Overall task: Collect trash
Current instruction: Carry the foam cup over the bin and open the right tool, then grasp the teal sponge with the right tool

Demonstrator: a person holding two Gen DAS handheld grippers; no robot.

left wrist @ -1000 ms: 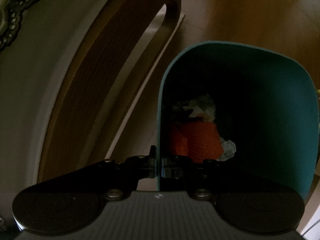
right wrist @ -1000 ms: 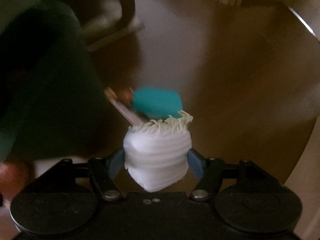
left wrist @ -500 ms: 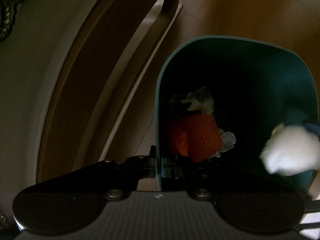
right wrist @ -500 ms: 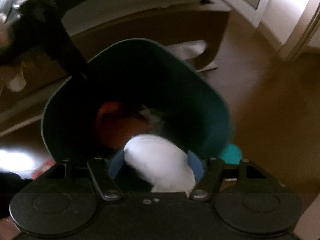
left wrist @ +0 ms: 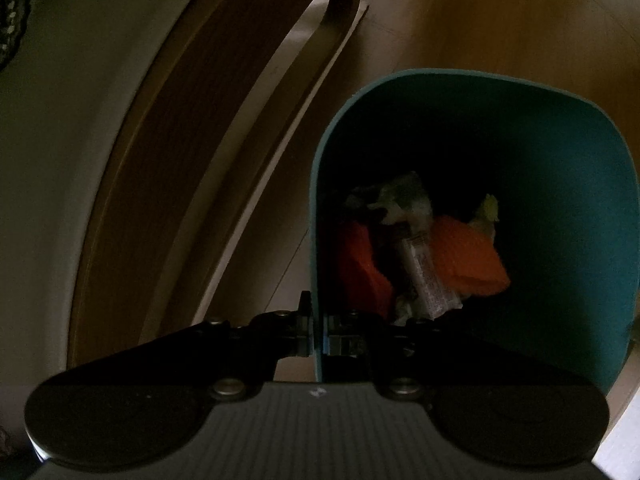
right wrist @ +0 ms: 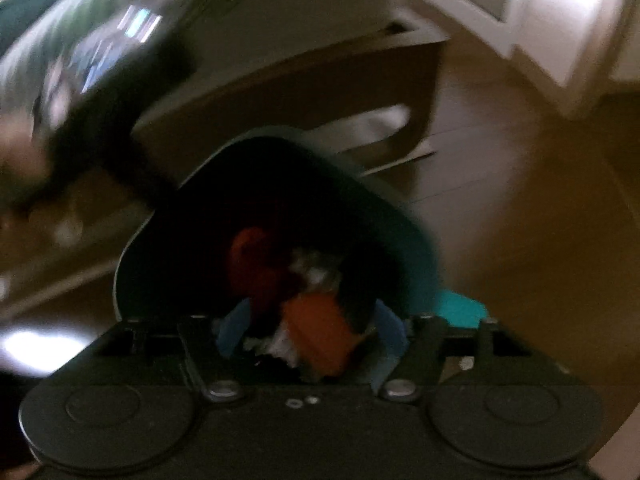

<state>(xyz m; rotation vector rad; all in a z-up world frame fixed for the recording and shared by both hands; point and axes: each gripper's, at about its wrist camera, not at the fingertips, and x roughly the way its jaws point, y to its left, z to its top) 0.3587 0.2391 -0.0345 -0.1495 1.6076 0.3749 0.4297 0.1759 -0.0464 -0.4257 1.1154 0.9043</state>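
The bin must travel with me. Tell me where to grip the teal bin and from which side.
Pinch the teal bin by its thin rim from above, one finger inside, one outside, as the left gripper does now; the body looks too wide for the jaws.

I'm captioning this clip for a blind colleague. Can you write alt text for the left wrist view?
The left gripper, pointing down, is clamped shut on the rim of a teal bin. Inside lie orange mesh pieces, crumpled paper and a printed wrapper. To the left a curved wooden furniture leg stands on the wood floor.
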